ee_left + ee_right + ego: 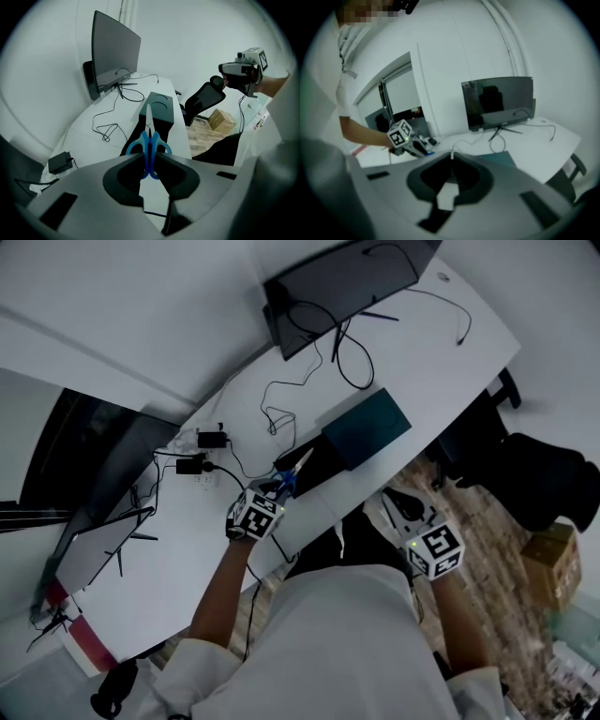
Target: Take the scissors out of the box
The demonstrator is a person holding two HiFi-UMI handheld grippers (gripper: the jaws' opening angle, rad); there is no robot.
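My left gripper [279,486] is shut on the blue handles of the scissors [292,470], held above the white table's front part. In the left gripper view the jaws close on the handle loops of the scissors [149,146], and the silver blade points away toward the dark teal box [158,107]. The box [367,427] lies on the table just beyond the scissors. My right gripper [401,510] hangs off the table's front edge, over the person's lap. Its jaws [452,158] meet at the tips with nothing between them.
A dark monitor [342,287] stands at the far end of the table [441,352], with loose black cables [281,413] in front of it. Power adapters [197,463] and a second screen [103,549] sit at the left. A black chair [534,474] and a cardboard box [553,559] stand on the floor.
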